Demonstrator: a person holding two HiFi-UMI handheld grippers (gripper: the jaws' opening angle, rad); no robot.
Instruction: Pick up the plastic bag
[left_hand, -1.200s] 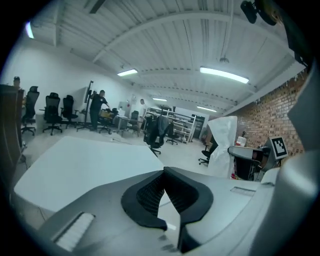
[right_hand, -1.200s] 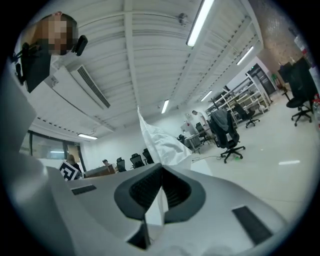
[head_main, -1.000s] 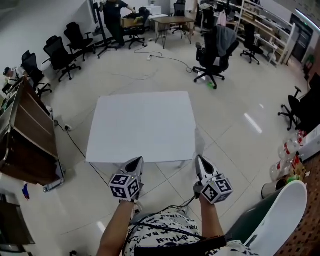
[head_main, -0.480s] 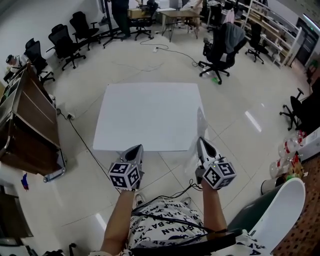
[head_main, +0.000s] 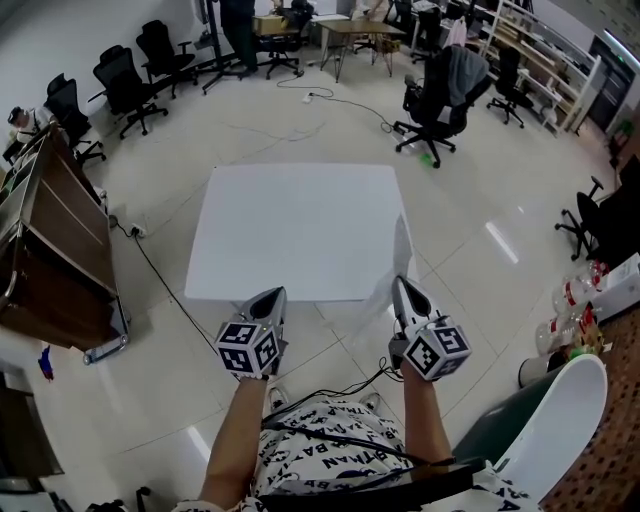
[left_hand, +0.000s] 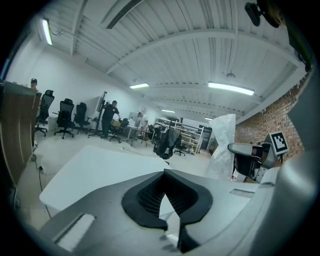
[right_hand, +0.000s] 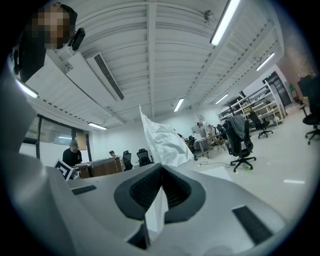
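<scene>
A thin whitish plastic bag (head_main: 399, 250) stands up from my right gripper (head_main: 402, 286), which is shut on its lower part, just off the right front corner of the white table (head_main: 295, 235). In the right gripper view the bag (right_hand: 162, 142) runs between the closed jaws of the right gripper (right_hand: 161, 167) and billows above them. My left gripper (head_main: 276, 296) hovers at the table's front edge, shut with nothing in it. The left gripper view shows the left gripper (left_hand: 164, 175), the table top (left_hand: 95, 167) beyond it, and the bag (left_hand: 223, 145) hanging at the right.
A wooden cabinet (head_main: 50, 250) stands at the left and a white chair back (head_main: 560, 430) at the lower right. Black office chairs (head_main: 440, 90) ring the floor, with cables (head_main: 160, 290) across the tiles. Bottles (head_main: 575, 325) sit at the right edge. A person (head_main: 240, 25) stands far back.
Both grippers have drawn back a little from the table's front edge toward the person. The bag has come along in the right gripper and stays upright.
</scene>
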